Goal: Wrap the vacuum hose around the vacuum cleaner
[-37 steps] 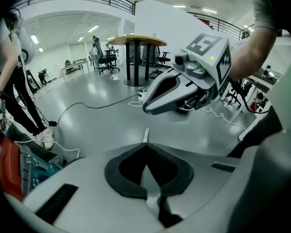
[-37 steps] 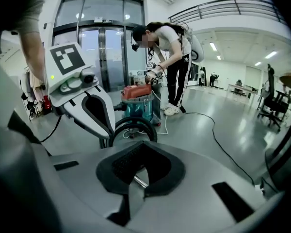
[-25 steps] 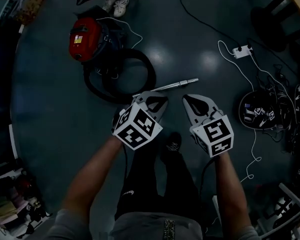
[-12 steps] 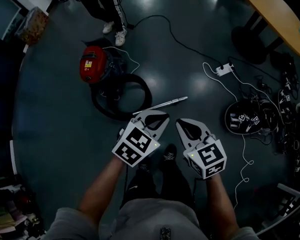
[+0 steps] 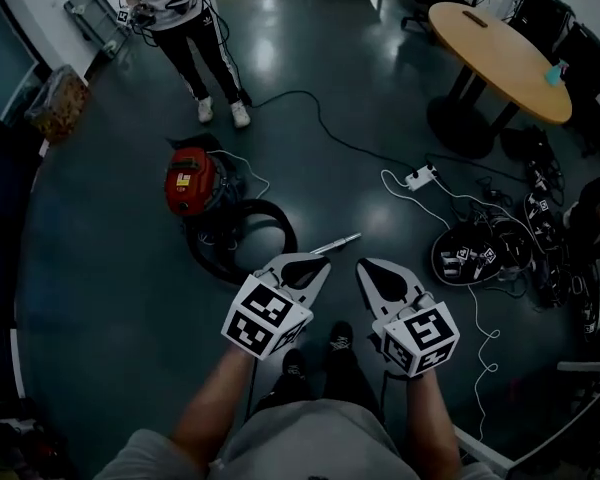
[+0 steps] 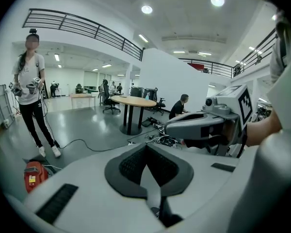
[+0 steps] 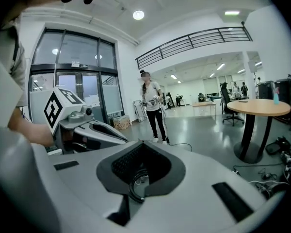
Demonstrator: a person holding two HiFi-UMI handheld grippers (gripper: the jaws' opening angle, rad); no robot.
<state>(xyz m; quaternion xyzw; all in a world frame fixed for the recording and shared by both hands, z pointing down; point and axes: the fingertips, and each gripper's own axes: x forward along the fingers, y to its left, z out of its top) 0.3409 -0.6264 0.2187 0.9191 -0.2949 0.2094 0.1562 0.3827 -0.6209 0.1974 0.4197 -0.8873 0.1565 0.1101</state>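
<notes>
Head view, looking steeply down on a wide dark floor (image 5: pixel 100 298). More of the room shows than a second ago. A round wooden table (image 5: pixel 500 58) at 1 o'clock and a standing person (image 5: pixel 195 28) at 11 o'clock have come into frame. Everything on the floor looks smaller, so you appear to have straightened up.

The red vacuum cleaner (image 5: pixel 190 180) sits at 10 o'clock from your hands, well apart from them. Its black hose (image 5: pixel 283 221) lies in a loop on the floor against the cleaner's 5 o'clock side; whether it truly encircles the body is unclear.

Your left gripper (image 5: pixel 320 261) and right gripper (image 5: pixel 364 266) are raised side by side, jaws pressed together on nothing. A metal wand (image 5: pixel 337 242) pokes out beyond the left gripper at 1 o'clock. With nothing held, the wrapping looks either finished or paused.
</notes>
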